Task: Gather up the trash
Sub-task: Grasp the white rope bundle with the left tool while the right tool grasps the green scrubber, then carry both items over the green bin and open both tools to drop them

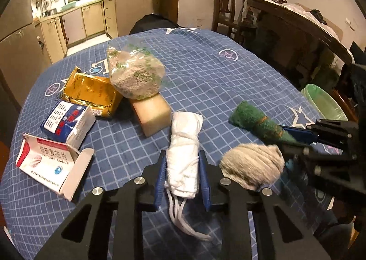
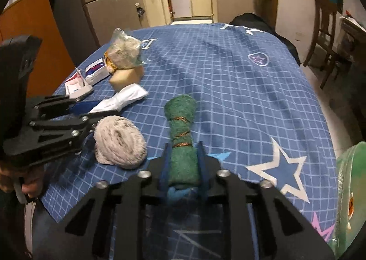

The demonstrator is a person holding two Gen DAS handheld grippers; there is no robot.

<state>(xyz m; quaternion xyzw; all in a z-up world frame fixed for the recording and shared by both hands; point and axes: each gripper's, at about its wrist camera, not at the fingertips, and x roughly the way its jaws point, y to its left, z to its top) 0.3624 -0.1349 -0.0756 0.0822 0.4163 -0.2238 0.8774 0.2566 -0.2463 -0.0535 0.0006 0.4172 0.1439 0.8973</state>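
A: What crowds the table (image 1: 228, 72)?
B: Boxes (image 1: 49, 166), a sponge (image 1: 152, 114), grey yarn (image 1: 251, 168).
A: The grippers?
B: Left gripper (image 1: 182, 169) pinches the white roll (image 1: 185, 145); right gripper (image 2: 183, 160) clamps the green roll (image 2: 181, 143), bin (image 2: 350, 191) beside.

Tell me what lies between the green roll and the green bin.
Nothing visible does. The right gripper is shut on the green roll, and only bare tablecloth stretches from it to the green bin beyond the table's right edge.

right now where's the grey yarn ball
On the tablecloth between the two grippers: right of the white roll, left of the green roll.
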